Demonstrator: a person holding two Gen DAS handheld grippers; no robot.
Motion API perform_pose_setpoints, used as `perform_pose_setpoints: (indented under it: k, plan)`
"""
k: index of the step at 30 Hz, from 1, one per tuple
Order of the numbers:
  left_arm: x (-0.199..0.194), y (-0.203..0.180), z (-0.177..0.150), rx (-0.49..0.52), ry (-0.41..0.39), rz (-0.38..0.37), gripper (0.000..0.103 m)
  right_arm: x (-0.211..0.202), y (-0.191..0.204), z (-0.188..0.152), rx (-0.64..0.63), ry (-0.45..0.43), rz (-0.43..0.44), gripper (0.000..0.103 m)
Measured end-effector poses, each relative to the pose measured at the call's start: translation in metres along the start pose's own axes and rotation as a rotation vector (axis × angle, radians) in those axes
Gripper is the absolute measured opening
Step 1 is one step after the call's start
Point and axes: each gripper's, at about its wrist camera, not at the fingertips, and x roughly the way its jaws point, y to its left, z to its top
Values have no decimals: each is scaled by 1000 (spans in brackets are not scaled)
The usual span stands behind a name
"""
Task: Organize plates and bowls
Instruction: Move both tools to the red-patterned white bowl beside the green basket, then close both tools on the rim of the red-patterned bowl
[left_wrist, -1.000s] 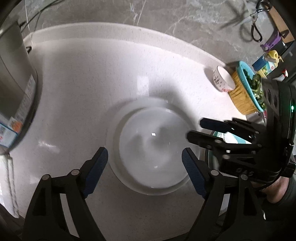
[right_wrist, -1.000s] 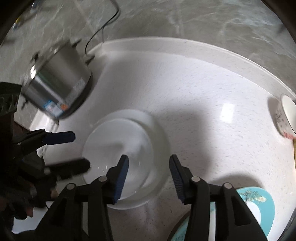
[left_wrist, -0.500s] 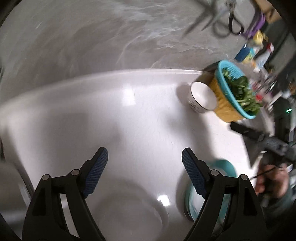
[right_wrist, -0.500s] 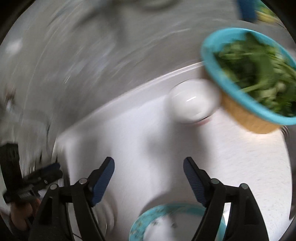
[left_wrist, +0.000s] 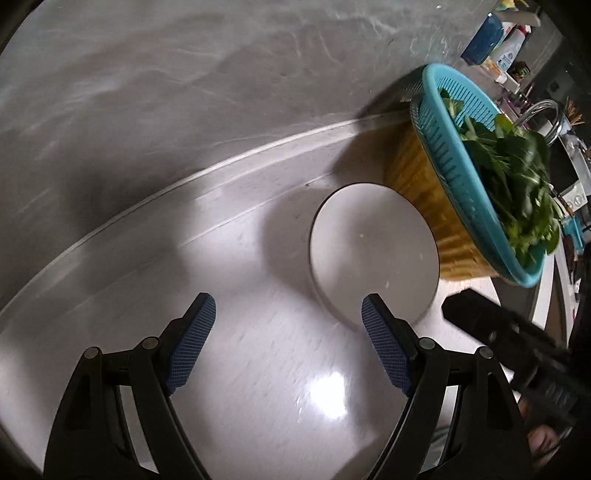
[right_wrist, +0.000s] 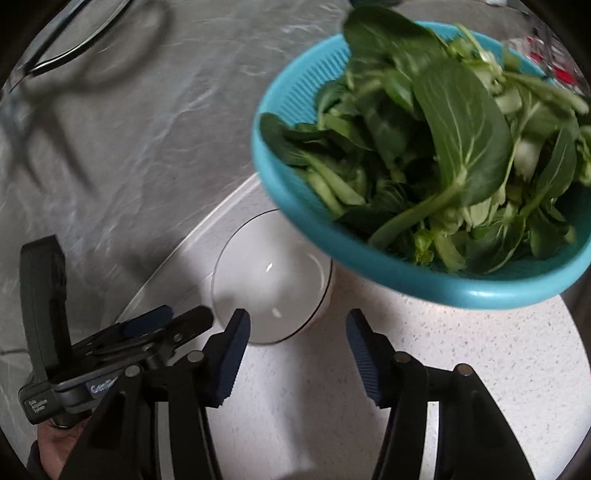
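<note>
A small white bowl (left_wrist: 373, 251) stands on the white counter near the back wall, touching the side of a basket of greens; it also shows in the right wrist view (right_wrist: 271, 291). My left gripper (left_wrist: 288, 343) is open and empty, just short of the bowl and to its left. My right gripper (right_wrist: 297, 360) is open and empty, close in front of the bowl. The left gripper also shows in the right wrist view (right_wrist: 162, 326), beside the bowl's left rim. The right gripper's body shows dark at the right of the left wrist view.
A teal colander full of leafy greens (right_wrist: 436, 155) sits in a yellow basket (left_wrist: 436, 206) right of the bowl and overhangs it. The grey marble wall (left_wrist: 184, 85) rises just behind. Bottles (left_wrist: 495, 37) and a tap (left_wrist: 543, 114) stand far right.
Both grippers have left the large white plate and swung right to the small white bowl by the basket. The right gripper's jaws have opened wider. The plate and pot are out of view.
</note>
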Motion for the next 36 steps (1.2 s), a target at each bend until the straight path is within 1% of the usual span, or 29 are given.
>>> perform_pose_setpoints:
  k: [2,4,8,9,11,12,14,16,18,21,22,23,27,28,29,30,32,34,36]
  plan:
    - [11,3,8,-4,16,5,80,6,-6,2,34,-1,-5,58]
    - [22,3,12,-12,29,-9,80,12,-12,2,66,2,-15,58]
    - [32,4,19,15,41,-11,80,20,-23,-1,113,16,-14,58]
    - [34,3,20,21,46,-9,78,22,-26,-2,119,19,-11,58]
    - [41,2,19,26,64,-6,66,26,-26,-3,124,22,-9,58]
    - [43,3,20,26,73,-8,65,27,-25,-3,122,21,-9,58]
    - [47,5,21,31,84,-2,56,31,-22,-4,108,15,-10,58]
    - [50,10,19,30,98,-2,50,33,-21,-3,100,12,-14,58]
    - [51,15,21,22,102,2,49,33,-21,-3,94,11,-25,58]
    - [53,23,22,9,103,-3,48,46,-12,2,82,18,-46,58]
    - [53,25,23,8,103,-1,46,46,-13,0,69,15,-57,58]
    - [53,28,24,10,105,-4,41,49,-11,0,55,15,-64,58]
    - [56,31,20,24,98,-20,34,59,-14,-1,46,29,-65,53]
    - [56,30,17,28,97,-28,30,59,-14,-1,42,27,-62,49]
    - [59,26,18,33,98,-32,30,60,-13,-1,35,29,-57,41]
    - [60,26,18,37,99,-35,29,59,-14,-3,29,33,-52,40]
    - [61,25,21,47,97,-49,19,60,-13,-6,21,34,-51,37]
    - [59,26,20,62,93,-36,19,63,-9,-8,5,37,-57,34]
    - [56,31,17,58,86,-38,18,67,-6,-9,4,38,-58,29]
